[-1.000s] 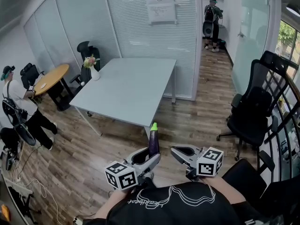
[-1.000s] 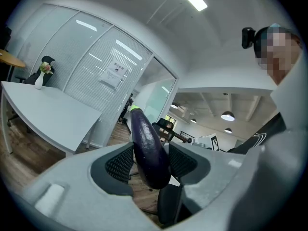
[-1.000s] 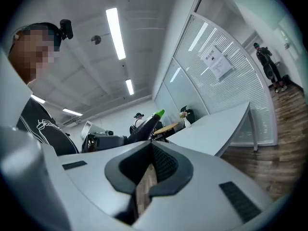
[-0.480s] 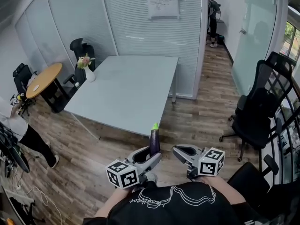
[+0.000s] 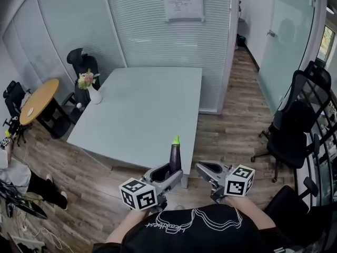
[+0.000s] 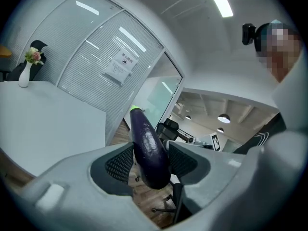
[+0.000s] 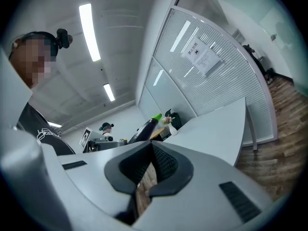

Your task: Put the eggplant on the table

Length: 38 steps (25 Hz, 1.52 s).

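Between the jaws of my left gripper [image 5: 169, 174] the eggplant [image 5: 174, 156] stands upright, pinched at its base. My right gripper [image 5: 208, 168] rides empty, jaws pressed together. The table [image 5: 142, 109] has drawn nearer, so set-down looks close.

Lower centre of frame: left hand-held gripper [image 5: 168, 175] pointing forward, jaws clamped on upright eggplant [image 5: 174, 156]. Just right of it: right hand-held gripper [image 5: 207, 168], level, jaws together, empty.

Purple eggplant [image 5: 174, 159], green tip up, upright in left gripper [image 5: 169, 174], nr table [image 5: 142, 104] edge.
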Tool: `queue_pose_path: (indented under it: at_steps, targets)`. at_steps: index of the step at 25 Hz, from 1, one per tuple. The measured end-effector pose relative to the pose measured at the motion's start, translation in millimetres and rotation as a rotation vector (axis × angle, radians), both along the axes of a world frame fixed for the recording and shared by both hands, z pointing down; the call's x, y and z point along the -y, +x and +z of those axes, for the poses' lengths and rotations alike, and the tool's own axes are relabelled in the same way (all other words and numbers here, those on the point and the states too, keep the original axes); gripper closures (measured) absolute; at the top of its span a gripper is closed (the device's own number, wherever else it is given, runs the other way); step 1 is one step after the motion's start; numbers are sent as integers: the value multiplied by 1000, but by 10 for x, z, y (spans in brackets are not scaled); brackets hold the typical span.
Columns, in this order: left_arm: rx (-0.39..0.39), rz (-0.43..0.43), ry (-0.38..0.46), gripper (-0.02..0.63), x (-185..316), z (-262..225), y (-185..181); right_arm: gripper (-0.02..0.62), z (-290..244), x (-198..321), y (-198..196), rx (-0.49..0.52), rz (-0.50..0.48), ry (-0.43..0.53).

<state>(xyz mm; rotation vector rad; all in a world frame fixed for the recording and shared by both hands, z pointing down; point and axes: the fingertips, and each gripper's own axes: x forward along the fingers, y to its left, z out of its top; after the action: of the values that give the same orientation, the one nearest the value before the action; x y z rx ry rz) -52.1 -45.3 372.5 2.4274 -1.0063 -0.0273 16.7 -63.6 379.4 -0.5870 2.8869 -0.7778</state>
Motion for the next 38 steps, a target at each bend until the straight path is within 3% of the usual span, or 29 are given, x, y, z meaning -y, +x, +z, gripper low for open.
queue_pose_path:
  at_steps: [8,13,31,38]
  targets:
    - [-5,-12,-15,371,638,78,-821,586,38,597,-774,-6,8,-5]
    - [-4,-32,-19,371,882,159,-1104,586,149,800,-1040,-37,4,-26]
    - [56,-52,-69,371,1456,523,-1299,586,534,1481,-1131,-26,43,-136]
    - [92,-61,-113,371,1826,757,-1333,586,744,1799,-1109,-70,51,-200]
